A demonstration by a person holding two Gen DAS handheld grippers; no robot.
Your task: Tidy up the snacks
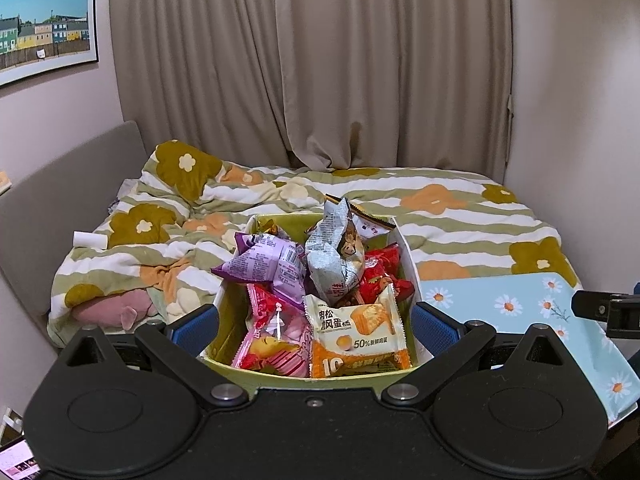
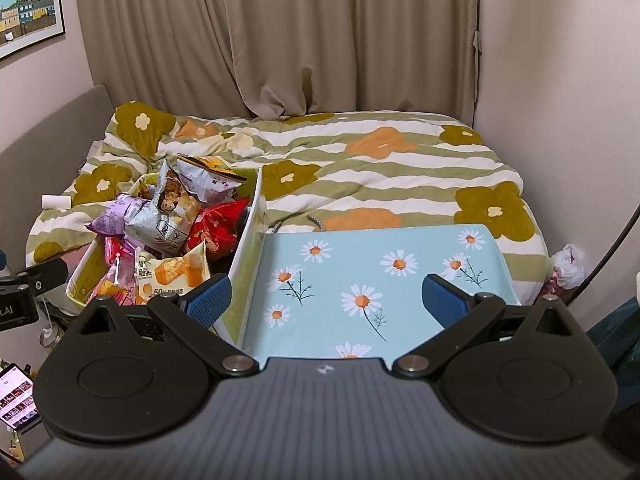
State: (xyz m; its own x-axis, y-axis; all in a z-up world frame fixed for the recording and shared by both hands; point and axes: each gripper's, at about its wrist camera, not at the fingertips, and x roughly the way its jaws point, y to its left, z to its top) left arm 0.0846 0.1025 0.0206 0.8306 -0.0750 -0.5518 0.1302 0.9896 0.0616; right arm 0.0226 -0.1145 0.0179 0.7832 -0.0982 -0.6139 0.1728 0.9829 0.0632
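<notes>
A white box with a green inside (image 1: 410, 256) stands at the left end of a blue daisy-print tabletop (image 1: 516, 300). It is heaped with snack packets: a purple one (image 1: 264, 264), a silver-grey one (image 1: 336, 256), red ones (image 1: 384, 276), a pink one (image 1: 276, 332) and an orange-and-white cake packet (image 1: 356, 336). My left gripper (image 1: 316, 330) is open, one blue pad on each side of the box's near end. My right gripper (image 2: 326, 300) hangs open over the bare tabletop (image 2: 360, 264), just right of the box (image 2: 250, 236), holding nothing.
Behind the table lies a bed with a green-striped floral duvet (image 2: 380, 168), beige curtains (image 2: 280, 40) beyond it. A white roll (image 1: 90, 239) and a pink plush toy (image 1: 116, 312) lie on the bed's left side. A phone (image 2: 16, 398) glows at lower left, and a plastic bag (image 2: 570, 266) sits at right.
</notes>
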